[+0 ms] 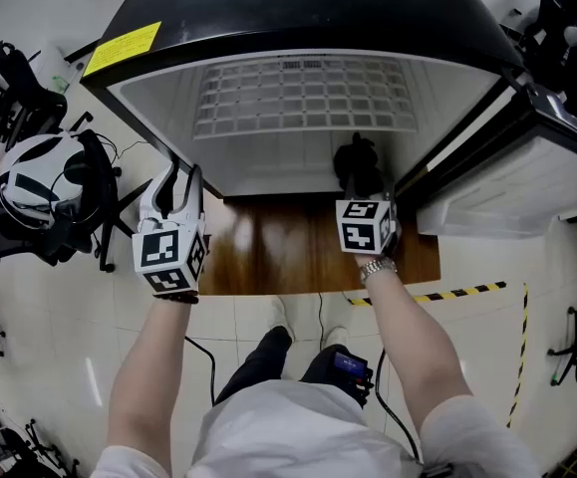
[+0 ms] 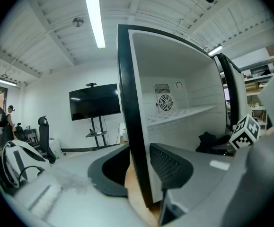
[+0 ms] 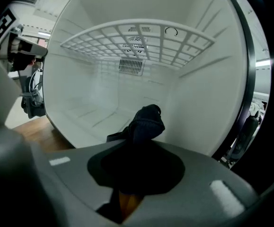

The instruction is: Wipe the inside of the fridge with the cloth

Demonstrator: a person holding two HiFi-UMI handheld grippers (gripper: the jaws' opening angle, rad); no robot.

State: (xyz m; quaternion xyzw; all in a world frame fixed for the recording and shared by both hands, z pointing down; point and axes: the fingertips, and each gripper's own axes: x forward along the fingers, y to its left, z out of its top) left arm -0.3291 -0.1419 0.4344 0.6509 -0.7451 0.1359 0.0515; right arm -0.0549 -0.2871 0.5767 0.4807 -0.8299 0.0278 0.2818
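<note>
Nearest, the person's 2 forearms reach forward, with a wristwatch (image 1: 376, 267) on the right one. The left gripper (image 1: 180, 189) has its jaws about half open around the front edge of the fridge (image 1: 168, 108) at its left wall, and both pads seem to lie against that edge. The right gripper (image 1: 364, 195) has its jaws nearly together, clamped on the dark cloth (image 1: 358, 159). The cloth bunches up past the jaw tips, just inside the fridge over its floor near the front right corner (whether it presses on the liner is unclear). The fridge stands on a wooden board (image 1: 298, 252), its door (image 1: 527, 187) open to the right. Farther in, 1 white wire shelf (image 1: 303, 96) spans the cavity, with a vent (image 3: 131, 66) on the back wall.
</note>
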